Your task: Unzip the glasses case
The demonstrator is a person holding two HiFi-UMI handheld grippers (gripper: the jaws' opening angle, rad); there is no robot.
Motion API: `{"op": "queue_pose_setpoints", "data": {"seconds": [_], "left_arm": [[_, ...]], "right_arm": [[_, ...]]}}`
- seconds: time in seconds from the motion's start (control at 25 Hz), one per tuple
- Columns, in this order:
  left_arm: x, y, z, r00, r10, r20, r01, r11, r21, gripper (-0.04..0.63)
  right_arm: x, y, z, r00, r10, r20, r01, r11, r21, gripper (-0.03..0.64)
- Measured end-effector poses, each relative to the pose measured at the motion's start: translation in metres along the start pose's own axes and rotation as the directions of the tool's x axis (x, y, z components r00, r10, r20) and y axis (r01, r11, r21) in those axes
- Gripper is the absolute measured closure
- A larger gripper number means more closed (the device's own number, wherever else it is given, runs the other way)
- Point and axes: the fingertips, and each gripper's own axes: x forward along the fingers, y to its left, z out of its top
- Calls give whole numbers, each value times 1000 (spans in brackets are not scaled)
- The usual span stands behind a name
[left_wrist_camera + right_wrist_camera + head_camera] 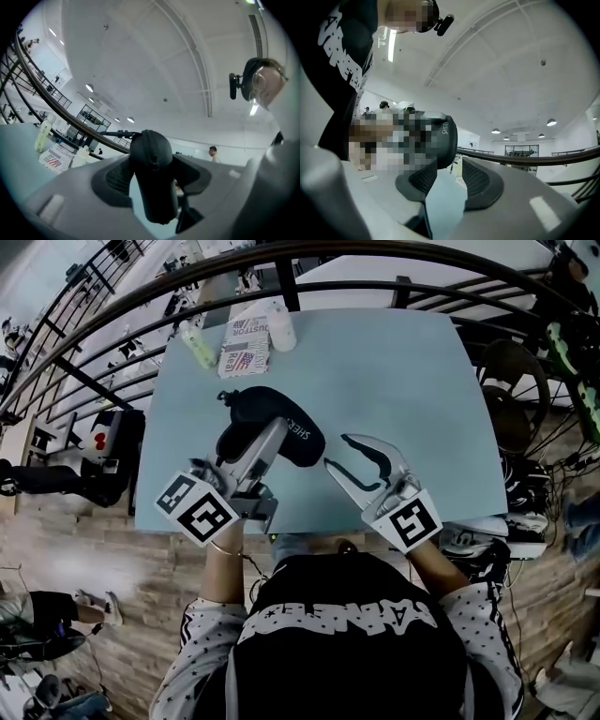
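Observation:
The black zipped glasses case point(281, 418) lies on the light blue table point(394, 371). My left gripper point(253, 435) is shut on the case's near end; in the left gripper view the case point(152, 178) fills the gap between both pads. To the case's right, my right gripper point(337, 450) hovers low over the table, open, with nothing between its pads. In the right gripper view the case point(443, 136) stands just ahead and to the left of the right gripper point(447, 176), with a small zipper pull point(451, 166) hanging at its end.
At the table's far left stand a green bottle point(199, 345), a white bottle point(281, 329) and a printed packet point(246, 348). A dark curved railing point(375, 254) runs behind the table. The table's near edge is just in front of the person's body.

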Motion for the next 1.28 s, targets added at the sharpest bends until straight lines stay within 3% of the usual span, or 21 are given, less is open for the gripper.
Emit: {"op": "queue_pose_setpoints", "data": {"seconds": [0.2, 0.48, 0.64, 0.96, 1.08, 1.2, 1.28], "left_arm": [[-13, -11, 4, 998, -62, -5, 62, 998, -6, 595], [-22, -31, 4, 982, -181, -61, 180, 983, -32, 595], [-26, -35, 2, 973, -204, -112, 204, 979, -13, 595], [-27, -37, -5, 965, -220, -142, 218, 976, -28, 595], [-27, -35, -9, 962, -220, -164, 218, 975, -32, 595], [-28, -33, -15, 955, -224, -194, 221, 975, -39, 595], [-29, -34, -21, 944, -228, -238, 228, 973, -31, 595]], "right_arm": [[-10, 1, 2, 995, 63, 72, -68, 995, 78, 554], [-16, 20, 3, 966, 227, 125, -244, 960, 138, 531], [-18, 41, -4, 948, 312, 64, -316, 948, 44, 514], [-8, 50, -5, 950, 311, 28, -310, 950, -32, 518], [-7, 51, -8, 951, 310, 6, -309, 948, -77, 608], [-6, 52, -14, 945, 325, -37, -327, 936, -129, 609], [-7, 58, -19, 933, 347, -91, -359, 907, -219, 611]]}}
